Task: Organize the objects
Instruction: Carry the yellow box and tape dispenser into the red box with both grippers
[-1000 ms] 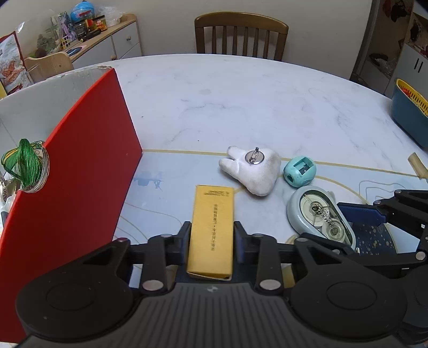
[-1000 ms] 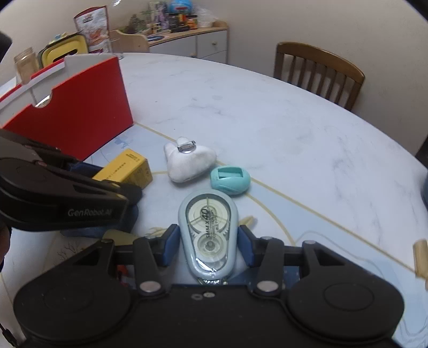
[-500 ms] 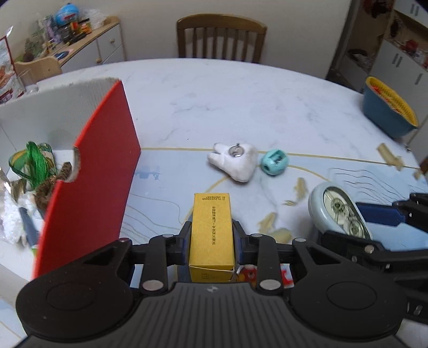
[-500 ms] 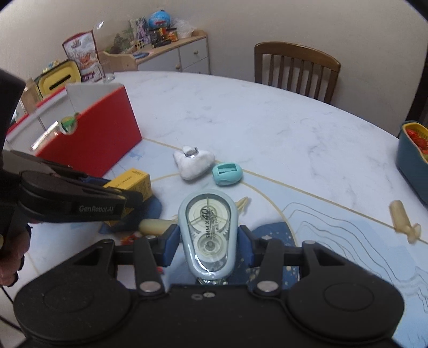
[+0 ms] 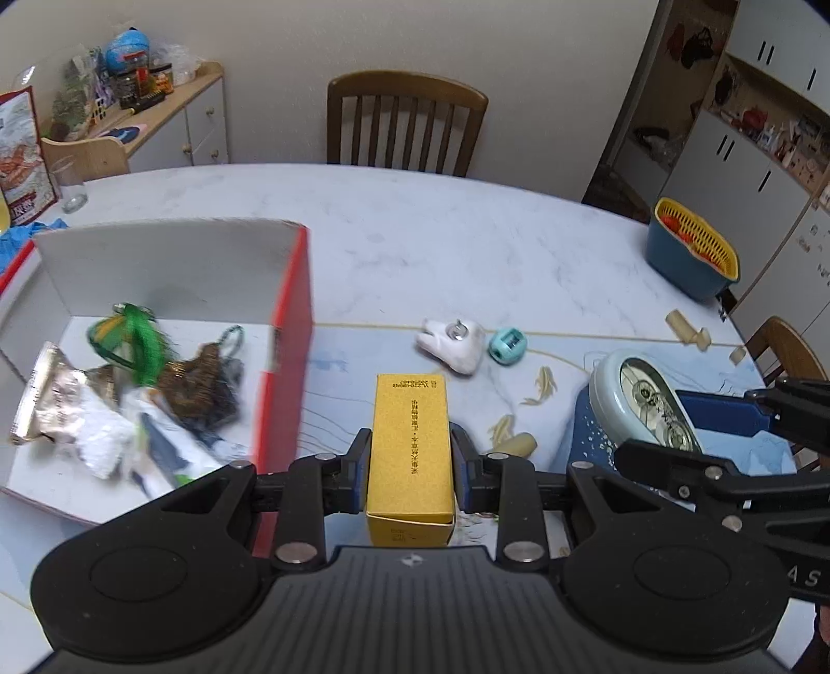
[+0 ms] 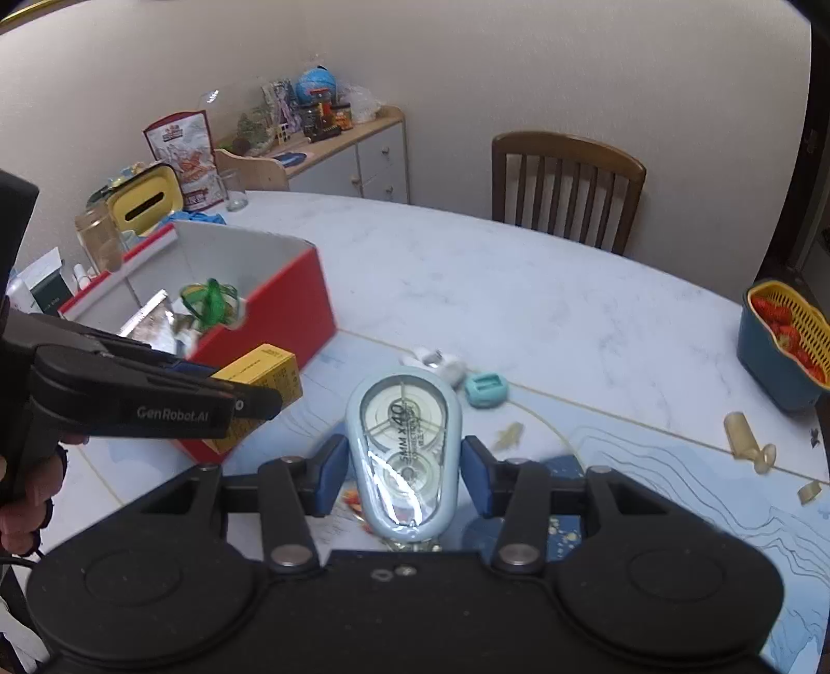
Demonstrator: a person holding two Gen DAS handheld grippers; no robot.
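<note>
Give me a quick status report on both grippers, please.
Left hand-held gripper shut on yellow box. Right hand-held gripper shut on correction tape. Red box open, nothing blocking.

A white marble tabletop (image 5: 467, 249) fills the room's middle. At twelve o'clock stands a wooden chair (image 5: 407, 124) against a plain pale wall (image 5: 415, 36); at ten o'clock a low sideboard (image 5: 192, 124) (cluttered on top); at two o'clock white cupboards (image 5: 752, 140).
</note>
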